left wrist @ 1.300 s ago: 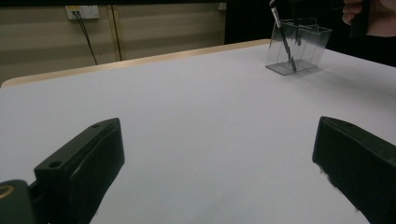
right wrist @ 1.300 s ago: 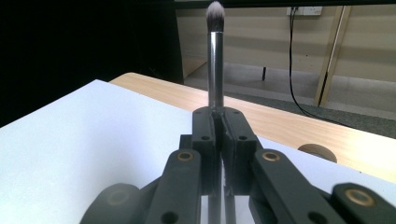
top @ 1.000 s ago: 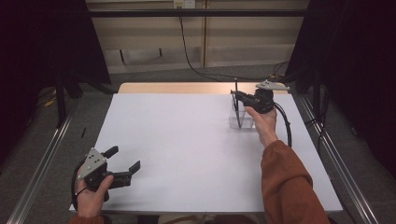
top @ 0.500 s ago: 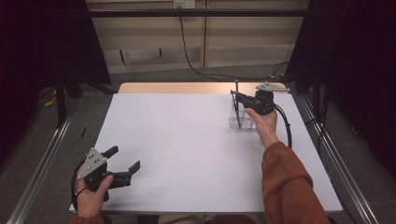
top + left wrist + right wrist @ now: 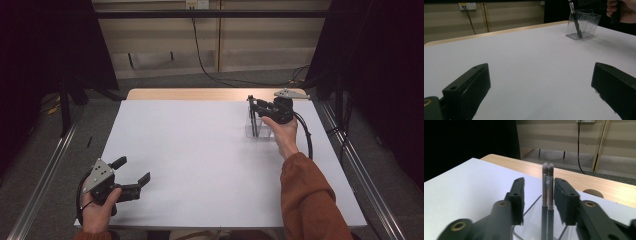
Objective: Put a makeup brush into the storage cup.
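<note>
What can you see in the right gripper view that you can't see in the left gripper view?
Right gripper view: the soft grey tips of two brushes standing between its open jaws, with a gap on each side. Left gripper view: the whole clear box from the side, a hand beside it, and lots of bare white table. Both: the brushes, the clear box, the white table.

White table top (image 5: 200, 165), bare wooden strip at its far edge (image 5: 190, 94), black cable on the floor (image 5: 210, 75), wall socket (image 5: 468, 5)

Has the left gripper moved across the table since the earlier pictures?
No. The left gripper sits at the same spot by the table's near left corner.
</note>
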{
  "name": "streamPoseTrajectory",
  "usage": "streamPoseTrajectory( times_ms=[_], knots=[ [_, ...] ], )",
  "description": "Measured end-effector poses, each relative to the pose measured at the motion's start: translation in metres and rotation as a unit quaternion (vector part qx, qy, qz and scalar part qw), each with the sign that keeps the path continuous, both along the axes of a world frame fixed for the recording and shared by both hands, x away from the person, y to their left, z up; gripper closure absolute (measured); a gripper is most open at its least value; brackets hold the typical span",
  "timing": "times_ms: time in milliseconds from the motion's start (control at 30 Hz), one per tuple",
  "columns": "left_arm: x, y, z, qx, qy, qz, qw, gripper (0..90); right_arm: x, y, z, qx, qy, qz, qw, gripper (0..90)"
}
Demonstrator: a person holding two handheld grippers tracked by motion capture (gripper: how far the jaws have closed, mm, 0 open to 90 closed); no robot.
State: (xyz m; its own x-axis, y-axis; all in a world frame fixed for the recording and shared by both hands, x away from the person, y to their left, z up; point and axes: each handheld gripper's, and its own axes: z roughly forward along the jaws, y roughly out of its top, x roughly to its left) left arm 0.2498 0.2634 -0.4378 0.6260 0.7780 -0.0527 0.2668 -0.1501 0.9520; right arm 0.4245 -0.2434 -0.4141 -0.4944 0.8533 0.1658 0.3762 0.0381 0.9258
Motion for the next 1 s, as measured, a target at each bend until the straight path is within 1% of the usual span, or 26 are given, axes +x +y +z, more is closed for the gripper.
streamPoseTrajectory(
  times_ms=[167,233,333,467,500,567,667,733,833,900,933,1000],
  knots=[
    [0.001,-0.001,0.000,0.000,0.000,0.000,1.0000,2.2,-0.001,0.000,0.002,-0.001,-0.007,-0.001,1.0000,44.8],
    [0.001,-0.001,0.000,0.001,-0.001,0.000,1.0000,2.2,-0.002,0.000,0.003,-0.009,-0.008,0.002,0.9999,41.2],
    [0.002,-0.002,0.000,0.002,-0.001,-0.001,1.0000,2.2,-0.002,0.000,0.004,-0.012,-0.011,0.003,0.9999,31.9],
    [0.002,-0.001,0.000,0.004,0.001,0.003,1.0000,2.2,-0.003,-0.001,0.004,-0.004,-0.010,0.003,0.9999,19.0],
    [0.002,-0.002,0.000,0.001,0.002,0.003,1.0000,2.2,-0.004,-0.001,0.005,-0.004,-0.012,0.005,0.9999,16.8],
    [0.002,-0.001,0.000,0.003,0.001,0.002,1.0000,2.2,-0.006,-0.001,0.006,-0.002,-0.014,0.004,0.9999,10.9],
    [0.001,-0.001,0.000,0.001,0.001,0.003,1.0000,2.2,-0.008,-0.001,0.007,0.001,-0.013,0.004,0.9999,5.7],
    [0.001,0.000,0.001,0.001,-0.001,0.003,1.0000,2.2,-0.009,-0.001,0.007,-0.003,-0.010,0.005,0.9999,3.0],
    [0.000,-0.001,0.001,0.004,-0.003,-0.002,1.0000,2.2,-0.011,0.000,0.007,0.005,-0.006,0.005,1.0000,2.1],
    [-0.001,-0.001,0.001,0.002,-0.003,-0.002,1.0000,2.2,-0.014,0.001,0.007,0.001,-0.009,0.013,0.9999,1.0],
    [-0.001,0.000,0.001,0.001,-0.003,-0.002,1.0000,2.2,-0.014,0.001,0.007,0.004,-0.006,0.013,0.9999,1.2],
    [-0.002,0.002,0.001,0.001,-0.005,0.001,1.0000,2.2,-0.016,0.001,0.007,0.002,-0.004,0.013,0.9999,1.5]
  ],
)
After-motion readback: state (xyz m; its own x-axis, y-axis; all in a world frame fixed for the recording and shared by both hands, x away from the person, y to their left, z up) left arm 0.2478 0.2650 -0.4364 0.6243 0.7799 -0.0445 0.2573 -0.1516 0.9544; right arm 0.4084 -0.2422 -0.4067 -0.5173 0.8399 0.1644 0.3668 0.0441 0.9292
